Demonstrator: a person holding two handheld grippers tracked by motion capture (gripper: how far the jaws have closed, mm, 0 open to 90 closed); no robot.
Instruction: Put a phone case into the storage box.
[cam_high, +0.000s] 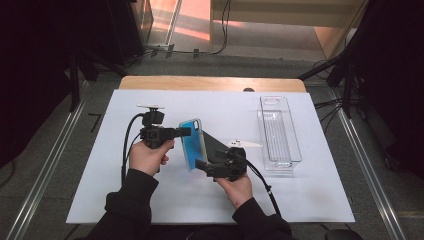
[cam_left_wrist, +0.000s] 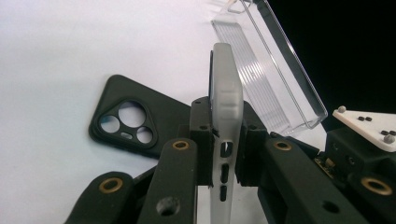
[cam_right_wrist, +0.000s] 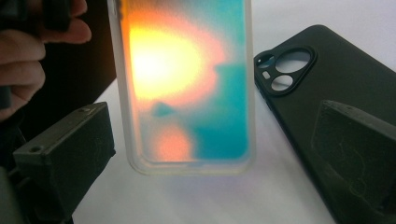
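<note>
The left gripper is squeezed shut on the thin edge of the see-through blue phone case made of soft frosted plastic. The case is held up on its edge, between the two grippers. It should be pinched gently, so the bendy case is not bent. Just past it, the flat black rubbery phone case with round camera holes is left lying on the smooth white table. The right gripper is held wide open around the blue case, and nothing is squeezed by it. Beyond it, the long clear plastic tray with ribs is kept apart.
</note>
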